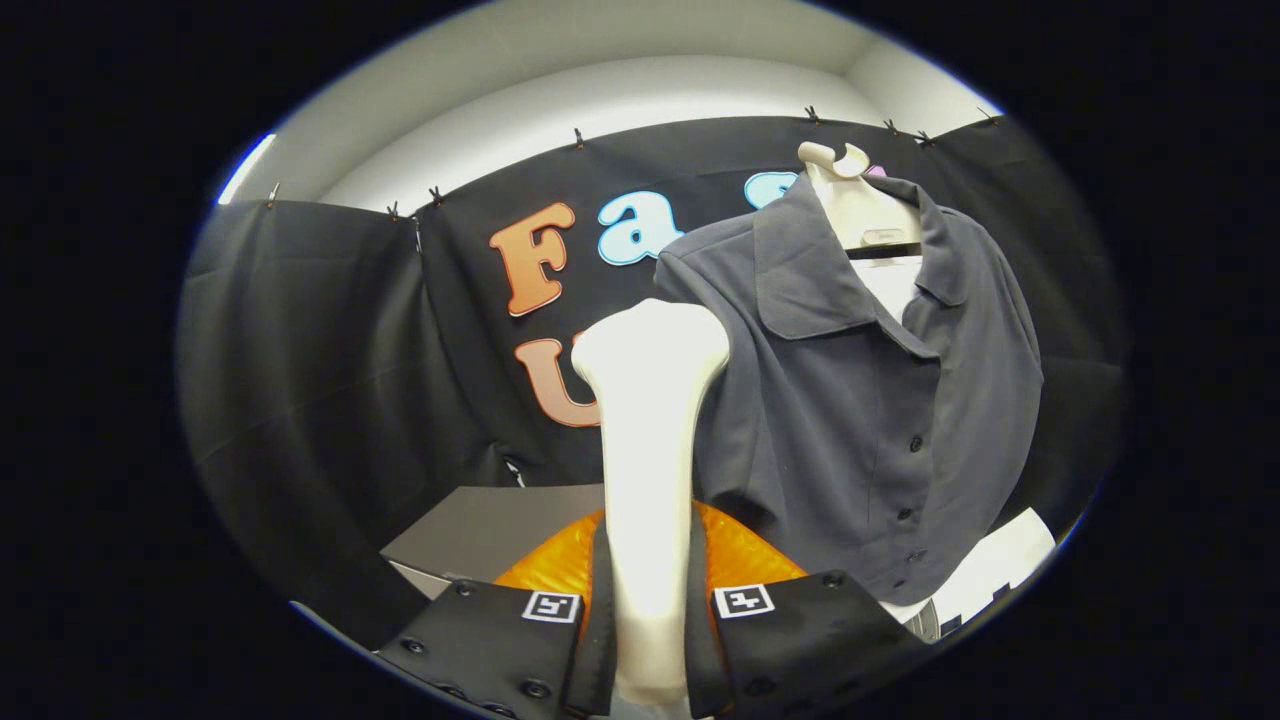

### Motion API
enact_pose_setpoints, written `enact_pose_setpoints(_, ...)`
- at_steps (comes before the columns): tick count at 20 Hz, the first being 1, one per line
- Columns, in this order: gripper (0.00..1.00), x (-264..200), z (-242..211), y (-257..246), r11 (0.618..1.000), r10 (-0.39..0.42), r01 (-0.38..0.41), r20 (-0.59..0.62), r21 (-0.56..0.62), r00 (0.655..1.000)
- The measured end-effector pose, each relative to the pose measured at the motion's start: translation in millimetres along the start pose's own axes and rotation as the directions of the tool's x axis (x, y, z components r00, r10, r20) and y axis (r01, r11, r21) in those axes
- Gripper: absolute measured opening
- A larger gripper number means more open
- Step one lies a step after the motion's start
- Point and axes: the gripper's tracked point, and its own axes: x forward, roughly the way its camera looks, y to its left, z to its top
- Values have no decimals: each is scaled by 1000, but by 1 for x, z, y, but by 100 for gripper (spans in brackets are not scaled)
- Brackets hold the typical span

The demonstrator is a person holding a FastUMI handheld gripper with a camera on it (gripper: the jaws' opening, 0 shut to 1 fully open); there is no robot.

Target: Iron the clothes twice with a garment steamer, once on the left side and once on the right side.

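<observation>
White plastic sits between your fingers (650, 640): you have the garment steamer (648, 450) clamped by its handle, both fingers pressing on its sides, and its flared head stands upright just ahead of you. Under the handle, an orange ribbed piece (745, 560) shows either side of it; whether it belongs to the steamer or lies on the desk (480, 530) I cannot tell.

The clothes are a dark grey polo shirt (860, 400) hung on a pale hanger (862, 205) against the black cloth wall (310, 370), above the far edge of the desk. The shirt hangs beyond the steamer head and off to its right; the head overlaps the shirt's near sleeve in view, but contact cannot be read from here.

My judgement: the pick-up is done, and you are at the approach to a pass. The fabric gives no sign of which side, if any, is already steamed, so count both strokes as still open. Next, bring the head flat onto one side of the placket and draw it along the panel, then do the same on the other side. Watch the collar and buttons, where the head could snag and swing the shirt on its hanger.
</observation>
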Motion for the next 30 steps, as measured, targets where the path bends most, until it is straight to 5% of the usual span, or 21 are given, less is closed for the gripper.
enact_pose_setpoints(9, 35, -29, 20, -47, 1000, -31, 31, 47, 5, 998)
enact_pose_setpoints(17, 35, -14, 25, -118, 990, -141, 139, 73, 23, 987)
enact_pose_setpoints(30, 35, 15, -5, -155, 987, -153, 156, 79, -29, 985)
